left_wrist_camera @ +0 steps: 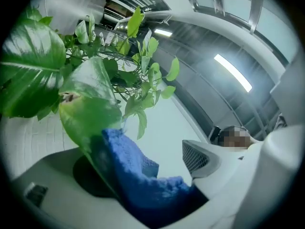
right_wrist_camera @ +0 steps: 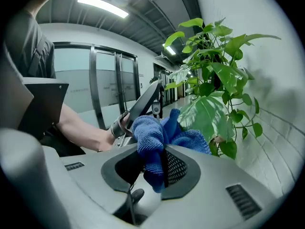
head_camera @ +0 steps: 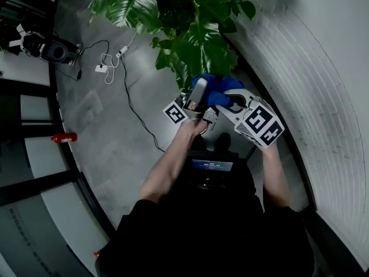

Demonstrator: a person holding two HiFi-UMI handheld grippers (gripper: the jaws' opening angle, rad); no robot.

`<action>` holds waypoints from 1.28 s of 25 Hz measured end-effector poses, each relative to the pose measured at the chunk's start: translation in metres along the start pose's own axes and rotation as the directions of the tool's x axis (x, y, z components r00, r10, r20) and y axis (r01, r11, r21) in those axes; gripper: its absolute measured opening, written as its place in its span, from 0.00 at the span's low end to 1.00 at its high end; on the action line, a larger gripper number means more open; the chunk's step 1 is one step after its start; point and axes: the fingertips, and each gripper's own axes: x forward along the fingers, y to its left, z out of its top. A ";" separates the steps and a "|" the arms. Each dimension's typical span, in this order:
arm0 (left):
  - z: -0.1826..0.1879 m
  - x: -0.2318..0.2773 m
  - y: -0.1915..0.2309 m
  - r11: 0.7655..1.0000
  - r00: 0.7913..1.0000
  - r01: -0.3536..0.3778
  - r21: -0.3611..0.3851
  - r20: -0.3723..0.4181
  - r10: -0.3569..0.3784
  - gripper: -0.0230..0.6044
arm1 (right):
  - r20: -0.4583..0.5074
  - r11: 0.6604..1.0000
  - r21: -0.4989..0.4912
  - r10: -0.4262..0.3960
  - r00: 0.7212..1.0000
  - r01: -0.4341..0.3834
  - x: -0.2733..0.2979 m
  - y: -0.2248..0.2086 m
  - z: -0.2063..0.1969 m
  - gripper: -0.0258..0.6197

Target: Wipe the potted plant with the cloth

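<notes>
Right gripper (right_wrist_camera: 159, 168) first: its jaws are clamped tight on the blue cloth (right_wrist_camera: 152, 137), pinching it between the two dark pads. Most of the cloth stands up out of the pinch in a bunch and a short tail hangs below, so its long axis runs roughly up and down in the right gripper view, top end towards the potted plant (right_wrist_camera: 214, 80). A big pale-green leaf (right_wrist_camera: 205, 118) hangs tip-down right behind the bunch, touching it or very nearly. In the left gripper view, the left gripper (left_wrist_camera: 143, 156) has its jaws wide apart and gripping nothing. The same leaf (left_wrist_camera: 90, 113) lies slanted from upper left to lower right against the dark-padded jaw, the cloth (left_wrist_camera: 138, 175) presses along it, and there is a clear gap between the cloth and the mesh-faced jaw. From the head view, the two tools meet just below the potted plant (head_camera: 190, 16), the left gripper (head_camera: 199, 94) and right gripper (head_camera: 233, 100) nose to nose with the cloth (head_camera: 216, 88) bunched between their tips (the pot itself is hidden under the foliage). The white brick wall (head_camera: 323, 68) curves past on the right, and cables (head_camera: 124, 79) trail across the grey floor (head_camera: 109, 131). Each gripper's marker cube (head_camera: 262, 123) shows black-and-white squares. The small screen (head_camera: 212, 165) at the person's chest carries print too small to read.
</notes>
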 end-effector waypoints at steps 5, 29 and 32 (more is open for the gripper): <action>0.000 -0.035 0.021 0.994 0.994 -0.111 -0.021 -0.010 0.111 0.71 | -0.061 0.997 0.055 0.056 0.997 -0.052 0.013 0.010 -0.037 0.18; 0.112 -0.169 -0.109 0.990 0.984 -0.141 -0.028 -0.115 0.137 0.71 | 0.698 0.629 0.644 -0.251 0.671 -0.436 0.027 0.101 0.048 0.19; 0.122 -0.193 -0.132 0.992 0.985 -0.110 -0.058 -0.141 0.101 0.70 | 0.699 0.653 0.643 -0.286 0.656 -0.400 0.040 0.147 0.063 0.19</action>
